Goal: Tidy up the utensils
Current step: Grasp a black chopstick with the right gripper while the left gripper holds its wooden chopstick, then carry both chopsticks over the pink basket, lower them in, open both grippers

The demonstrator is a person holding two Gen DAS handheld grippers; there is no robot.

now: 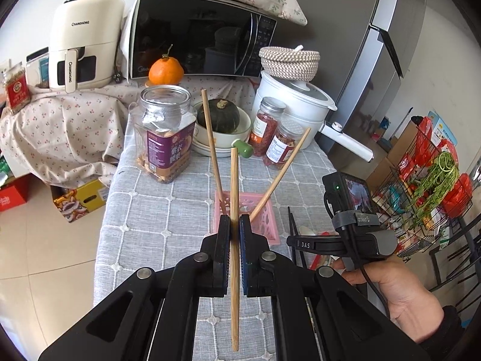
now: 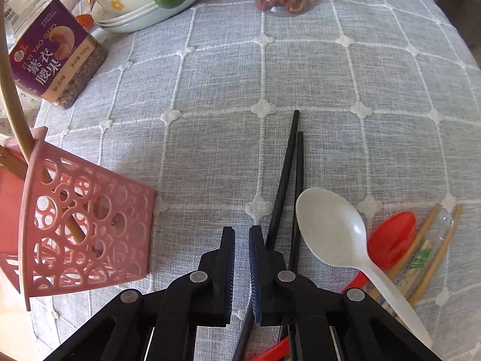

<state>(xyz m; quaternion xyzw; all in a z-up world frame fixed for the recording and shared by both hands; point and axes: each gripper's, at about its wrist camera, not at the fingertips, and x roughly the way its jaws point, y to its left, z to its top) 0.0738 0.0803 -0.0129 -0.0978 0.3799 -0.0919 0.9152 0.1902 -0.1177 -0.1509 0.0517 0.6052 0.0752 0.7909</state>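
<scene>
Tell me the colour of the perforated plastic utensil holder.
The perforated plastic utensil holder is pink, with circular cut-outs; the right wrist view shows it best.

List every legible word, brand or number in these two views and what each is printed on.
"CHANGHONG": on the cream air fryer, on its body and on its handle.
"Midea": on the microwave, lower left corner, faint.
"DAS": on the right gripper.
"ZI YI YAO GUO", "紫衣腰果", "500g": on the purple-labelled nut jar.
The labels of the dried-fruit jars and the small red-labelled jar: too small to read.
</scene>
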